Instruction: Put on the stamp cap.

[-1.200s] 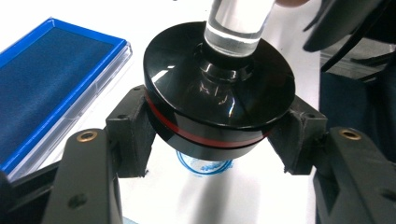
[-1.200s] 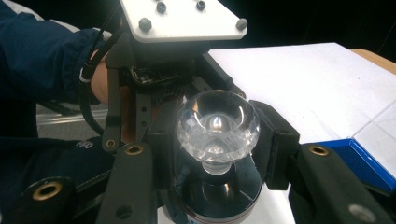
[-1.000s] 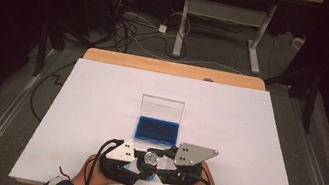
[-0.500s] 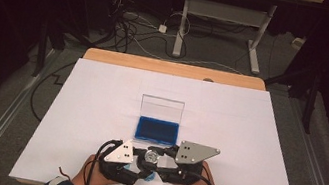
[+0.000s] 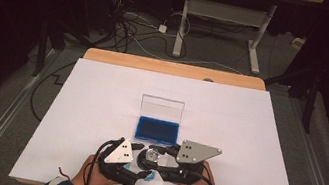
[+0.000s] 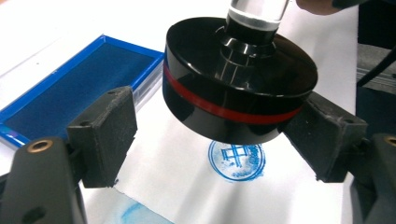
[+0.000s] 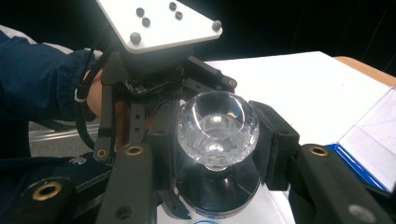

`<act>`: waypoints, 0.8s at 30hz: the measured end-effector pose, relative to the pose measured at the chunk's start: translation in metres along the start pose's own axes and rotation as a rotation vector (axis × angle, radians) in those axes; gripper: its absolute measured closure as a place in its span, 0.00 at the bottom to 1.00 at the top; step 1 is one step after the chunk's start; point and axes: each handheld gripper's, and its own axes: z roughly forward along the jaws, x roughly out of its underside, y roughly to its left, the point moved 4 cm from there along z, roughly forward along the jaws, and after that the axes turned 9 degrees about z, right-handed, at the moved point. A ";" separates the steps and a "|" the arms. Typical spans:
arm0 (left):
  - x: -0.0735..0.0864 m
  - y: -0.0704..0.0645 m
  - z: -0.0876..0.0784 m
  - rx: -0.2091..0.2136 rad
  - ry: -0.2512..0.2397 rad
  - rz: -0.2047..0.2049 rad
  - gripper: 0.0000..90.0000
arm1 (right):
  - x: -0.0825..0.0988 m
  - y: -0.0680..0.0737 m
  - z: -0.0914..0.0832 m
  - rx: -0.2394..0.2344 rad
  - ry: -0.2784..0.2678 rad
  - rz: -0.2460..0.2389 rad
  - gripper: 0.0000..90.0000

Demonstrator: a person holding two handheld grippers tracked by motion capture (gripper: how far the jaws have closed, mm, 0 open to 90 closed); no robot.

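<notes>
Item: round black stamp [image 6: 236, 88] with a red band and a clear faceted knob [image 7: 217, 128], lifted just above the white paper [image 5: 98, 112] near the front edge of the worktop [image 5: 171, 67], at its middle. Holder: right gripper [image 7: 219, 135], fingers [image 7: 275, 140] clamped on the knob, one pad at either side. Companion: left gripper [image 6: 215, 135], whose fingers [image 6: 105, 133] have just been opening; in the left gripper view they stand on either side of the stamp's black body, the left pad clearly apart from it, while contact at the right pad cannot be told. Mark: a round blue print [image 6: 236, 160] lies fresh on the paper directly under the raised stamp; a paler blue smear [image 6: 140, 214] sits nearer the front edge. Accessory: blue ink pad [image 5: 157, 130] in an open case with a clear lid [image 5: 162, 107] standing up behind it, just beyond the grippers toward the worktop's centre. Assessment: with the left fingers released, the stamp hangs from the right gripper alone; the pressing step looks complete, and the stamp seems free to go back to the pad or be set down.
</notes>
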 end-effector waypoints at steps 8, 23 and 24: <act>0.003 0.001 0.002 -0.035 0.020 0.018 0.21 | 0.000 -0.001 0.000 0.018 -0.006 0.002 0.64; 0.001 -0.001 -0.005 -0.130 -0.028 0.061 0.22 | 0.000 -0.005 -0.001 0.097 -0.059 0.042 0.64; 0.000 -0.001 -0.006 -0.128 -0.035 0.058 0.22 | 0.001 -0.005 -0.001 0.109 -0.056 0.036 0.64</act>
